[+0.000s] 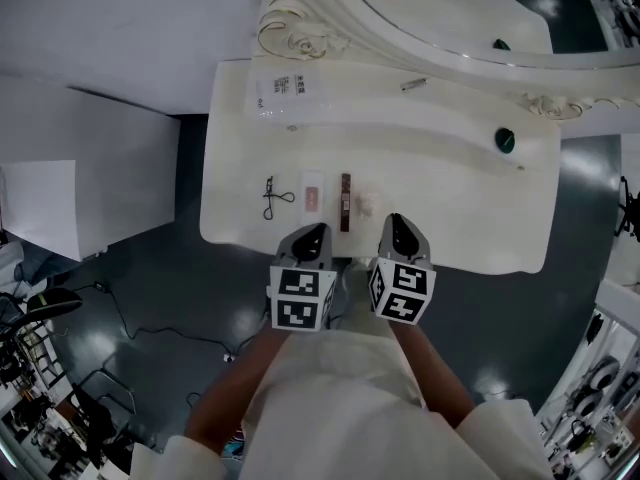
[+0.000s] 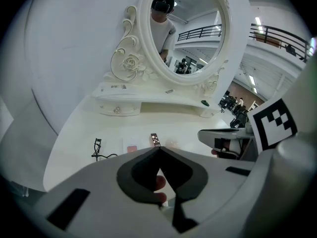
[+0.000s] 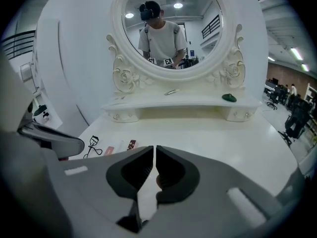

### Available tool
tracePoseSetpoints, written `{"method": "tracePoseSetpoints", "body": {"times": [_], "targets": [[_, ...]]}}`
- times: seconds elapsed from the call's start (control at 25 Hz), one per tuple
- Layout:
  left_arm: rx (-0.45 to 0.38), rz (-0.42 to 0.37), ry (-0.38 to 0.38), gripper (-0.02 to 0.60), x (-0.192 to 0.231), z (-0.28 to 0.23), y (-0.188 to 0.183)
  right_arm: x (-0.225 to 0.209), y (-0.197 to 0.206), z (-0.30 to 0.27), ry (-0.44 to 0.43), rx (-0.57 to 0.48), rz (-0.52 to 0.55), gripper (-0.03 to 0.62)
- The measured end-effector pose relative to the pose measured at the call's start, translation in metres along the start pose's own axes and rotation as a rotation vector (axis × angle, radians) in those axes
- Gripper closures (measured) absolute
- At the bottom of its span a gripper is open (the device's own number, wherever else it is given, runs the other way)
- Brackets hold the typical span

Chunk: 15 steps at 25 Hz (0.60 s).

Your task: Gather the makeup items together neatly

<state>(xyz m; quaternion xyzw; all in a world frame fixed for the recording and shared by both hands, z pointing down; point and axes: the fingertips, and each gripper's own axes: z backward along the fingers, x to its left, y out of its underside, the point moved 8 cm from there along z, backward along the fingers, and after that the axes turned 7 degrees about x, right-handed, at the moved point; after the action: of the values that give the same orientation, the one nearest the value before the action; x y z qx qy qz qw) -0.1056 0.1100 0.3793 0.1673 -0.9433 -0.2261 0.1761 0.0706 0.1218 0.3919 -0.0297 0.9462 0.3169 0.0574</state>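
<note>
I'm seeing a mock dressing corner inside a big hall: carved white vanity table (image 1: pixel 450 218), black mezzanine railing (image 2: pixel 280 33) to the right.

Right tool (image 3: pixel 154 148) jaws nearly together, empty, eyelash curler (image 3: pixel 92 145), perhaps a palette (image 3: pixel 131 144), white vanity (image 3: pixel 223 133)

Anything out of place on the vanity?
Yes: a green round item and a small silver stick sit on the mirror shelf, apart from the row beside the eyelash curler near the front.
</note>
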Motion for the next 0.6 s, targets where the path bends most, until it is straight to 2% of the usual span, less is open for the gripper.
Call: {"method": "tracePoseSetpoints", "body": {"times": [0.24, 0.6], "targets": [[-0.026, -0.013, -0.011, 0.572, -0.011, 0.005, -0.006, -0.004, -0.008, 0.019, -0.041, -0.038, 0.063, 0.574], [-0.077, -0.011, 0.001, 0.572, -0.050, 0.019, -0.012, -0.020, -0.018, 0.048, -0.059, -0.086, 0.079, 0.574]]}}
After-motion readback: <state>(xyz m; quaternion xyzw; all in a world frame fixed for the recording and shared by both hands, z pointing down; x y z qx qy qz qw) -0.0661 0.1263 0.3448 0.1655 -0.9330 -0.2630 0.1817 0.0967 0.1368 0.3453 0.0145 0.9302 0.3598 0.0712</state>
